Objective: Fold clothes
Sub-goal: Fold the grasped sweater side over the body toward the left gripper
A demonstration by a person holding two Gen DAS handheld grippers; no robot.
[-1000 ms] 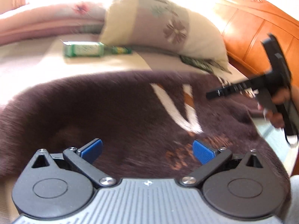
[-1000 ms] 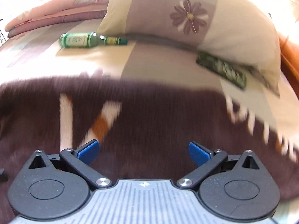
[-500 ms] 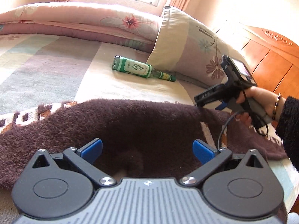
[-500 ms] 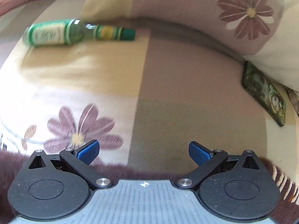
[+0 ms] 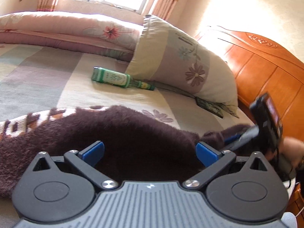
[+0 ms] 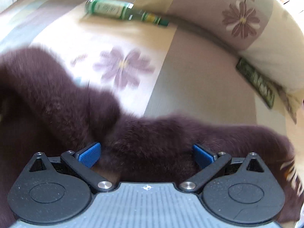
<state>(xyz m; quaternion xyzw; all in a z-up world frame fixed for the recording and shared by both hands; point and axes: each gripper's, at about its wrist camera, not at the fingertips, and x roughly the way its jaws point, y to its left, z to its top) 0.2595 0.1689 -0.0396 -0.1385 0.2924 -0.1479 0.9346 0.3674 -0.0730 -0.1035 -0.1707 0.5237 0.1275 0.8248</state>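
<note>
Your left gripper (image 5: 150, 151) has its blue fingers (image 5: 94, 150) spread wide, released, with the fuzzy dark-brown garment (image 5: 121, 131) lying under and just ahead of them; nothing pinched between the pads; whether the tips touch the pile, cannot tell. Your right gripper (image 6: 146, 154) is also spread wide, released; a fold of the same garment (image 6: 148, 142) bulges up into the gap between its fingers (image 6: 89, 153), fabric touching or nearly touching the left pad, not clamped. The garment lies on the striped floral bed sheet (image 5: 47, 79), near the front edge of the bed; its long axis runs left to right across the left wrist view, from the patterned cream-and-orange band (image 5: 28, 119) at the left end to a narrow tail at the right, where your right gripper (image 5: 245, 134) sits low at that tail, blurred, with your hand (image 5: 292, 148) behind it. In the right wrist view the cloth forms a hump at the left (image 6: 49, 95) and a flatter stretch to the right, with a bit of cream pattern at the far right edge. Beyond the garment, well apart: a green bottle (image 5: 115, 78) lying on its side, neck toward the pillow (image 5: 182, 64); a dark green flat packet (image 5: 209, 105) tucked at the pillow's lower edge; folded pink quilt (image 5: 66, 30) at the back; wooden headboard (image 5: 266, 70) to the right.
</note>
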